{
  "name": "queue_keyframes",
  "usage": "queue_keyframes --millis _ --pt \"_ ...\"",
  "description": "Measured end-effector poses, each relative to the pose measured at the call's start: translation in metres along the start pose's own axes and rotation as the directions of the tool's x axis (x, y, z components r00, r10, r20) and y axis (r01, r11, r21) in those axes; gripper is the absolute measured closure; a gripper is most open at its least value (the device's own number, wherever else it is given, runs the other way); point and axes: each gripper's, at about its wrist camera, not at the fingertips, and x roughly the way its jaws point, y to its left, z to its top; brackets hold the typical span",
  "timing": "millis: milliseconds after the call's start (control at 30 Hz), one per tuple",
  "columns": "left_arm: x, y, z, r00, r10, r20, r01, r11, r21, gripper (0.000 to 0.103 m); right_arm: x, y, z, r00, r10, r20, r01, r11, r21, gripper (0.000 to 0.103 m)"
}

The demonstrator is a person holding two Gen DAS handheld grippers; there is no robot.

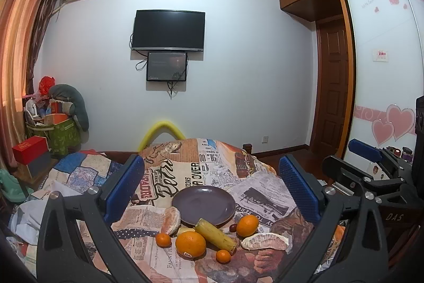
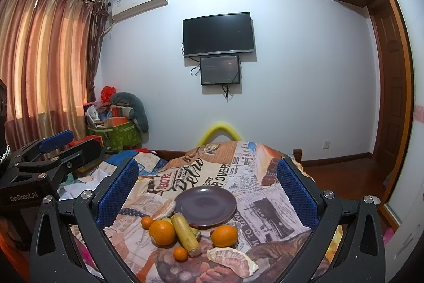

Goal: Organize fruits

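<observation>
A dark purple plate [image 1: 204, 203] [image 2: 205, 204] lies bare on a newspaper-print cloth. In front of it sit a big orange [image 1: 190, 243] [image 2: 162, 232], a second orange [image 1: 247, 225] [image 2: 224, 235], two small tangerines [image 1: 163, 239] [image 1: 223, 256], a yellow sugarcane piece [image 1: 216, 233] [image 2: 185, 234], two peeled pomelo segments [image 1: 265, 242] [image 1: 171, 220] and a small dark red fruit [image 1: 232, 227]. My left gripper [image 1: 210, 183] hangs open above and behind the fruits, touching nothing. My right gripper [image 2: 208, 186] is also open and empty, beside the left one.
The cloth [image 1: 169, 171] covers a raised surface on a bed with a patchwork quilt [image 1: 82, 171]. A yellow foam tube [image 1: 164, 127] arches behind it. A green bin of clutter [image 1: 61, 129] stands by the curtain. A wardrobe [image 1: 384, 70] and a wooden door are at right.
</observation>
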Motion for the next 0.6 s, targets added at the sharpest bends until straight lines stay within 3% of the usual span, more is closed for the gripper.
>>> queue_keyframes --millis 600 --pt "0.0006 -0.0006 0.0014 1.000 -0.001 -0.002 0.001 1.000 0.006 0.000 -0.0005 -0.0002 0.0029 1.000 0.006 0.002 -0.006 1.000 0.001 0.000"
